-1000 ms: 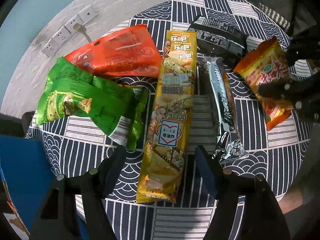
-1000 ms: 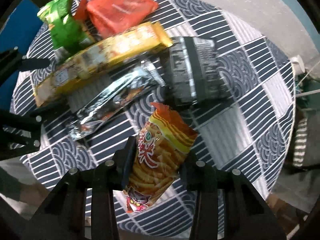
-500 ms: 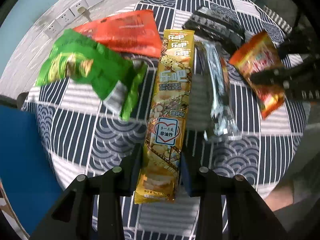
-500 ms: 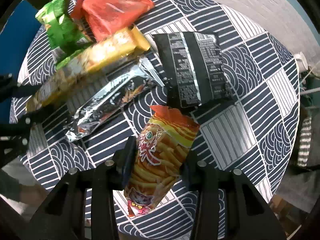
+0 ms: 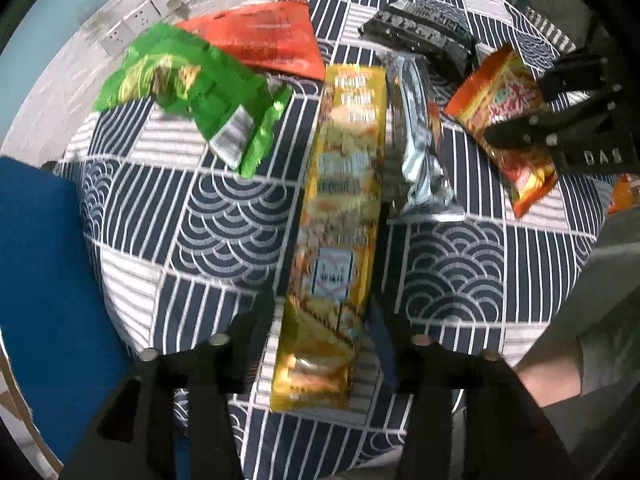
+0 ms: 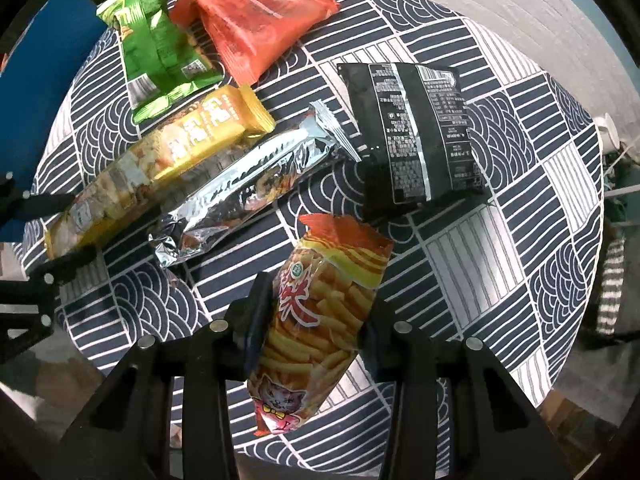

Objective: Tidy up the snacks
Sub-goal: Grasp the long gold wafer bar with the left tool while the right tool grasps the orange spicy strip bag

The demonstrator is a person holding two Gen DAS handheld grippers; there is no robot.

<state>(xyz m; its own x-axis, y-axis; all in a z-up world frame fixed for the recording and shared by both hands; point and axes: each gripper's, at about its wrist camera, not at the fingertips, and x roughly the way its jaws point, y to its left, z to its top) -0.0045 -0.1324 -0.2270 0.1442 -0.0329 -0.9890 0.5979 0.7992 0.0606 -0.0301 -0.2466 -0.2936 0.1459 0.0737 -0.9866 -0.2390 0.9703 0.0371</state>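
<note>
A long yellow snack pack (image 5: 340,208) lies on the patterned round table (image 5: 224,216), its near end between the fingers of my left gripper (image 5: 324,312). Those jaws are opening, and the pads stand just off the pack's sides. My right gripper (image 6: 312,312) is shut on an orange bag of fry-shaped snacks (image 6: 340,264), pinching it across the middle. A silver pack (image 6: 248,188) lies beside the yellow pack (image 6: 160,160). Farther back are a black bag (image 6: 416,132), a green bag (image 6: 156,52) and a red bag (image 6: 256,16).
A blue surface (image 5: 40,260) sits past the table's left edge. Wall sockets (image 5: 160,4) are on the grey wall behind the table. Part of a person's limb (image 5: 560,368) shows at the lower right. Bare cloth lies right of the black bag (image 6: 520,208).
My left gripper closed on the yellow pack and pulled it toward the table's near edge, away from the red and green bags; its fingers now stand wider. The right gripper kept its grip.
</note>
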